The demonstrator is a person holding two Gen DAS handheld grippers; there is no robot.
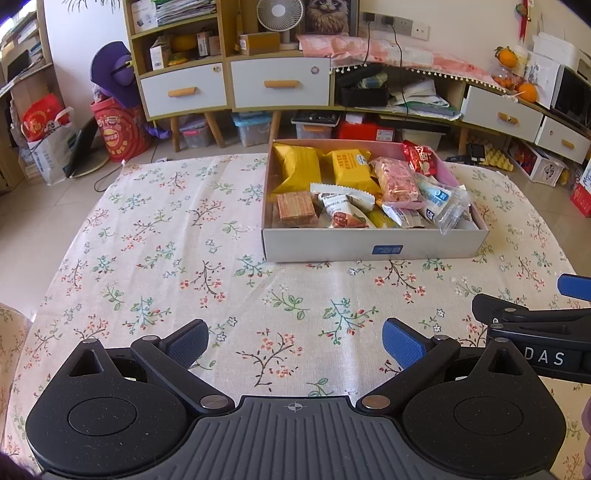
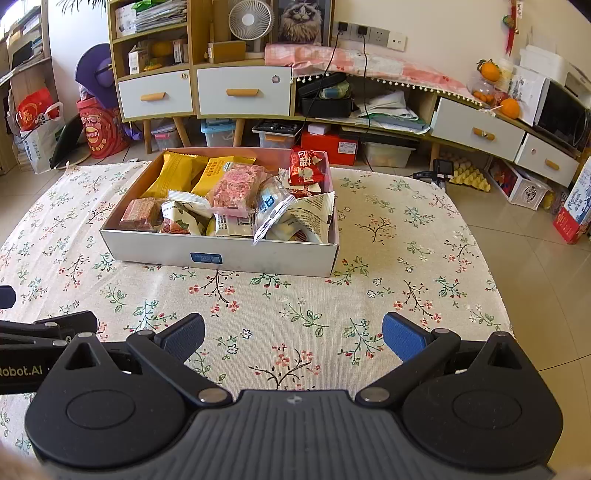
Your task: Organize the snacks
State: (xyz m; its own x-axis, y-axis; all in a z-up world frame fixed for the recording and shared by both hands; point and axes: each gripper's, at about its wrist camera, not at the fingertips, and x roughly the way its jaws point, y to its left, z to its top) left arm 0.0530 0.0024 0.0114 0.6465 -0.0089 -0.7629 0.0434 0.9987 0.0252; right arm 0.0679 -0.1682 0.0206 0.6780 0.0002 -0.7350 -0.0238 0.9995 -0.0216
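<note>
Daylight is washing over a beige tiled floor (image 1: 55, 221). A wooden cabinet (image 1: 229, 85) with white drawers is lining the cream wall (image 2: 443, 29); a fan (image 2: 251, 20) is sitting on top.

My left claw (image 1: 295, 345) and my right claw (image 2: 293, 339) hang side by side over the near part of the table (image 1: 166, 258), each spread wide with nothing between its fingers. Beyond them the box (image 1: 373, 247) sits on the tablecloth toward the far edge, snack packets (image 1: 399, 181) heaped in it. Behind the table, across the floor, stand the drawer cabinets (image 2: 243, 90), with storage bins (image 2: 218, 133) beneath them
</note>
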